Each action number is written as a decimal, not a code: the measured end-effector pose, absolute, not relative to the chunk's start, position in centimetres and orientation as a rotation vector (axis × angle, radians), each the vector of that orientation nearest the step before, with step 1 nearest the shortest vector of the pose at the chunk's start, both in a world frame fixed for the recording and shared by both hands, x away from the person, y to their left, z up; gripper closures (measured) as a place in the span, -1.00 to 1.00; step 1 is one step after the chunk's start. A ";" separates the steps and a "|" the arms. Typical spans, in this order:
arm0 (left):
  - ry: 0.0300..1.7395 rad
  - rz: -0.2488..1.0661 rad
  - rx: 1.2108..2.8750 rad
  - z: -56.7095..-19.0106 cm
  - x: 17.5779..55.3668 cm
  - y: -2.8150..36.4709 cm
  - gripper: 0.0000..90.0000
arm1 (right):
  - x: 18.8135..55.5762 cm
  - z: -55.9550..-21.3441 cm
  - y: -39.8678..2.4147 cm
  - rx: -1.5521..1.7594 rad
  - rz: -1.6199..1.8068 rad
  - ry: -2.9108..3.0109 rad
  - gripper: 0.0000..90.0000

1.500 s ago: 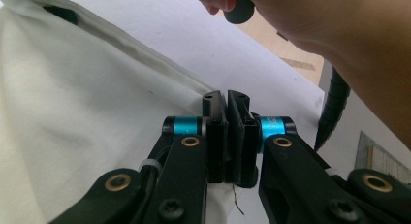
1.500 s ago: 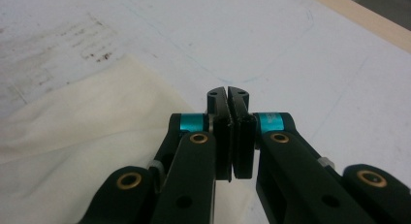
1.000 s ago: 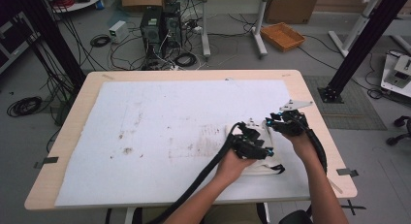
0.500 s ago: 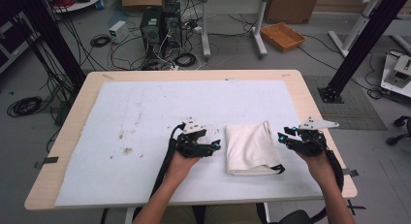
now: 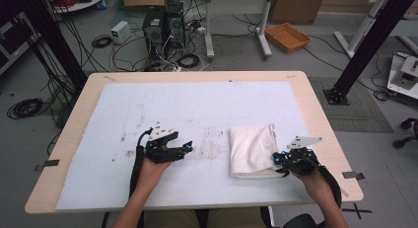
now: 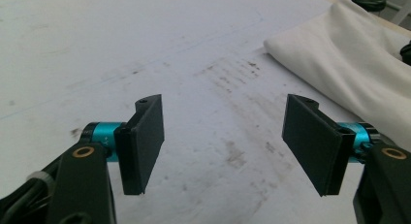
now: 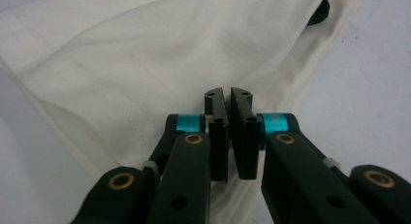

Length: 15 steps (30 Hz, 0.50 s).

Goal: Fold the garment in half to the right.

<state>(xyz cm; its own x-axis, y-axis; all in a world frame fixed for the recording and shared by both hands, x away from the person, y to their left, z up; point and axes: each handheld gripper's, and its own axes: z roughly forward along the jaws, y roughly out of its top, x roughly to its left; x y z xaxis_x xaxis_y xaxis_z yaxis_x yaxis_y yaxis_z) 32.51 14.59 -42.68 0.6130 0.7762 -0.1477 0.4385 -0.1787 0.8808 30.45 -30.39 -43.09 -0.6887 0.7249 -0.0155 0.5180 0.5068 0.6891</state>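
One white mat [image 5: 197, 104] covers the table, bearing one folded cream cloth [image 5: 252, 150]. The left gripper [image 5: 186, 148], jaws wide and empty, sits well left of the cloth. The right gripper [image 5: 277, 160], jaws just closed, meets the cloth's right edge, perhaps pinching fabric; its tips hide that.

A lab: computer towers [image 5: 160, 28], tangled floor cables [image 5: 123, 57], black rig frames [image 5: 367, 43].

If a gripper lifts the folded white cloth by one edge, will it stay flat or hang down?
The folded white cloth would probably droop and unfold: it looks soft, with wrinkles and loose layers. It seems light, being thin fabric. Pushed, it would likely bunch up rather than slide on the table cover.
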 end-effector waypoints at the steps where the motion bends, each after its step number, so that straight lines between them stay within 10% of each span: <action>1: 0.986 0.417 1.813 -42.7 32.5 15.0 -0.30 | 30.2 -42.8 -30.4 1.025 0.958 2.444 0.96; 11: 1.025 0.421 1.781 -42.4 32.1 17.7 -0.30 | 28.7 -42.0 -31.8 1.077 0.807 2.437 0.96; 15: 1.030 0.418 1.793 -42.6 32.1 17.6 -0.30 | 28.9 -41.4 -31.8 1.134 0.824 2.364 0.49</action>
<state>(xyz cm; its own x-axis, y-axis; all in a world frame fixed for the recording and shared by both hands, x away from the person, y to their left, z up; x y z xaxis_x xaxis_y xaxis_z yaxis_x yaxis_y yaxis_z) 32.10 17.65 -42.57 0.5796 0.7982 -0.1640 0.4578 -0.1524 0.8759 28.90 -31.84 -41.45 -0.5965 0.7974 -0.0912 0.5678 0.4996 0.6542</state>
